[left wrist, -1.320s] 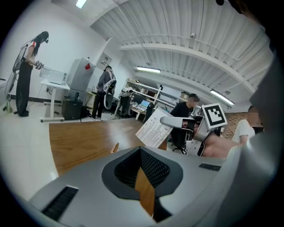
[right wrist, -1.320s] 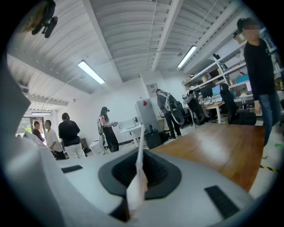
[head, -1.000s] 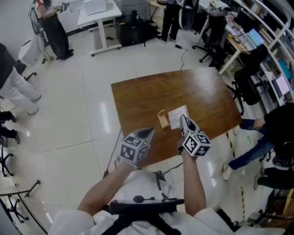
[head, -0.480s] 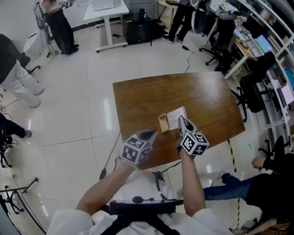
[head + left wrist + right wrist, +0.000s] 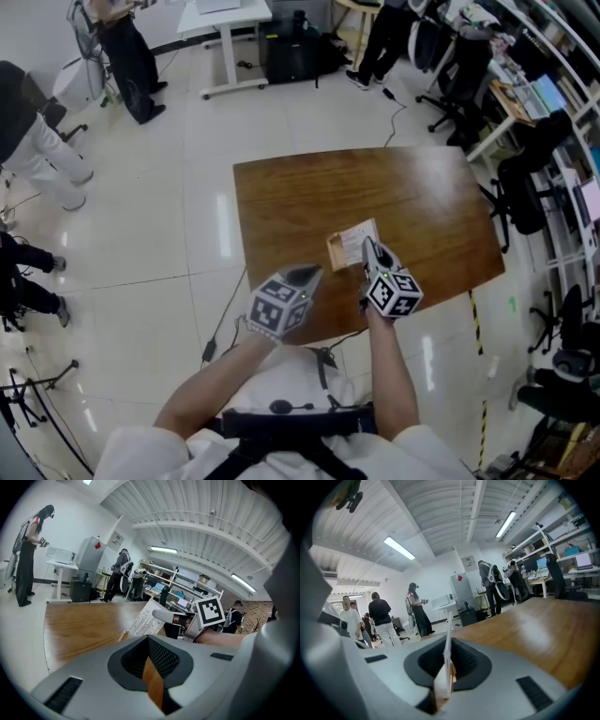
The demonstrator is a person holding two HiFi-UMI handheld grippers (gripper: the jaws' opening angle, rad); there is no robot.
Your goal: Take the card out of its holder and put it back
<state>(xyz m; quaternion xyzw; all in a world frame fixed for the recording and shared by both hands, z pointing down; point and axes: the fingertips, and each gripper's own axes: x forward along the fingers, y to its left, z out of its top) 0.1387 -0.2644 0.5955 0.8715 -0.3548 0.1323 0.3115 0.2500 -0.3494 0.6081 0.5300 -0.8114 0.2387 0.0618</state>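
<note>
A: So, what is the biggest thing down there?
B: The shiny white floor [image 5: 178, 244]. On it stands a brown wooden table [image 5: 309, 192], and other people [image 5: 127, 56] stand far off round the edge of the room.
A: And who is working at the table?
B: A person [image 5: 281, 441] in a white top, seen from above. Both bare arms [image 5: 389, 375] reach out to the near edge of the table, and a grey claw sticks out at the end of each.
A: What is the left claw [image 5: 305, 275] doing?
B: It hangs over the table's near edge. Its two jaws are pushed close together and hold nothing. Only a thin brown strip shows in the slit between them.
A: And the right claw [image 5: 371, 248]?
B: Its jaws are squeezed tight on the card [image 5: 356, 239]. From that claw's own camera the card looks like a thin white line standing up between the jaws.
A: Where is the card, then?
B: On the near half of the table. It is white with small print, and it tips up.
A: And the holder [image 5: 335, 251]?
B: That is the smallest thing, a little tan piece sitting on the table. The card's low end meets it. Whether the card's edge is inside it cannot be told.
</note>
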